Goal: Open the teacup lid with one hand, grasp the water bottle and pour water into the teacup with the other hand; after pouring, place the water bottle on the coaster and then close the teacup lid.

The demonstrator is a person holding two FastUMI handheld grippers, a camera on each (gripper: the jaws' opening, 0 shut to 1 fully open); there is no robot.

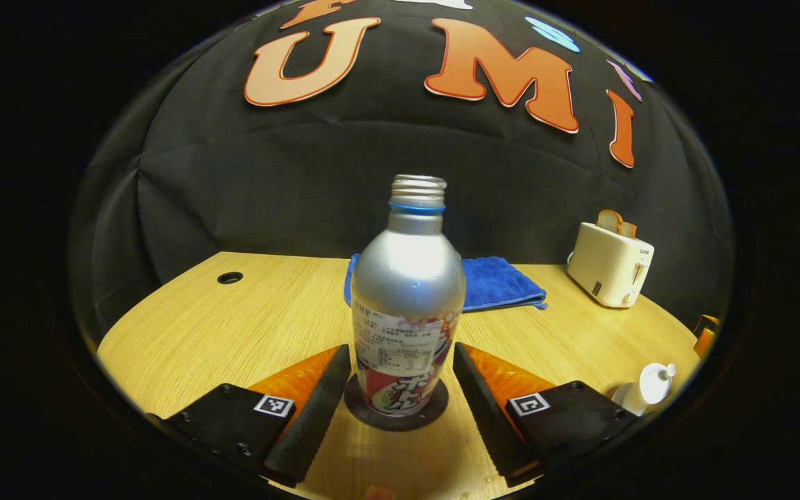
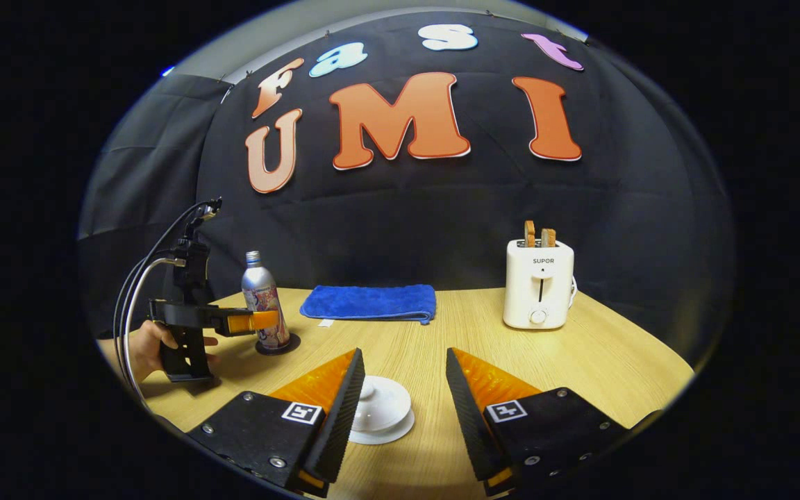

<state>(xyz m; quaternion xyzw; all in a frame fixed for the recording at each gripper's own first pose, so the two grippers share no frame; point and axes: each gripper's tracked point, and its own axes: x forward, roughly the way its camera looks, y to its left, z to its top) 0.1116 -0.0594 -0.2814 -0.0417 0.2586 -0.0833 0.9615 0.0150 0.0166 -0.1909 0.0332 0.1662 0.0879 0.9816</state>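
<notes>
The toaster [image 2: 538, 283] carries a brand word on its front, above the lever slot, though it is not read off here. In the left gripper view the same toaster [image 1: 610, 264] shows a tiny dark mark near its top edge, too small to make out. The water bottle [image 1: 407, 305] wears a label with a white panel of fine print and large coloured characters beneath, all too blurred to tell. Each claw body bears a square black-and-white coded marker [image 1: 273, 405] [image 2: 301, 412], a pattern and no text.
</notes>
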